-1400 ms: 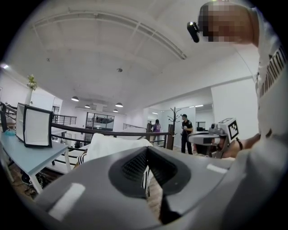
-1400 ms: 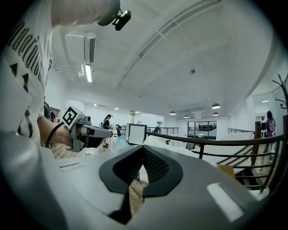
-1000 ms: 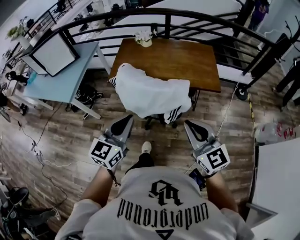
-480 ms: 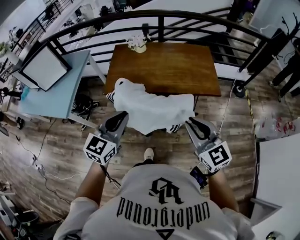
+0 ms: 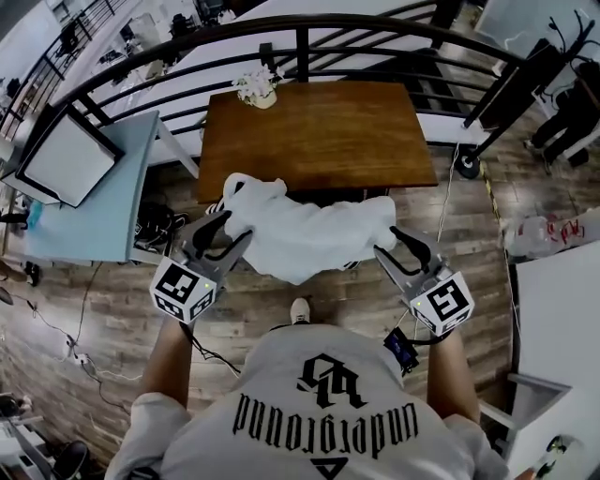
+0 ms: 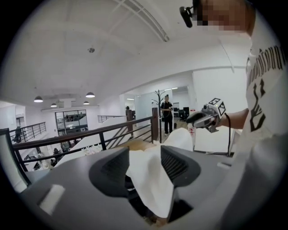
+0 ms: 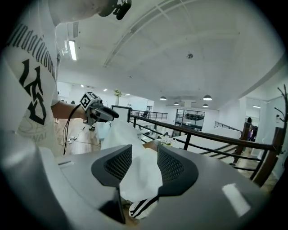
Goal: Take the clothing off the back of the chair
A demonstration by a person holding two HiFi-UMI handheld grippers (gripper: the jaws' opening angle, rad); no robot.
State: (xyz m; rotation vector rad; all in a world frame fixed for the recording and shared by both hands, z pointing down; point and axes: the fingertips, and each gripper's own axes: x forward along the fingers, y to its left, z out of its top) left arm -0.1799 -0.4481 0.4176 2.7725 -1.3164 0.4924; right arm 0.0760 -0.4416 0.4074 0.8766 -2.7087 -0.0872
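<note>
A white garment [image 5: 309, 234] hangs over the back of a chair that it hides almost entirely, just in front of the wooden table [image 5: 319, 131]. A black-and-white striped piece [image 7: 141, 207] shows beneath the cloth. My left gripper [image 5: 225, 234] is at the garment's left end and my right gripper [image 5: 398, 242] at its right end. In the left gripper view the jaws [image 6: 144, 155] are opening, with a fold of the white cloth [image 6: 150, 179] between them. The right gripper [image 7: 144, 157] is also opening around the cloth [image 7: 135, 175]. Neither pair of pads presses on it.
A small vase of flowers [image 5: 255, 89] stands on the table's far left corner. A black railing [image 5: 309, 28] runs behind the table. A light blue desk [image 5: 112, 206] with a monitor [image 5: 70, 159] is on the left, with cables on the floor. A white surface [image 5: 562, 328] lies at the right.
Both grippers moved forward from in front of the chair to the garment's two ends. Their jaws went from shut to apart, with cloth now between them.
</note>
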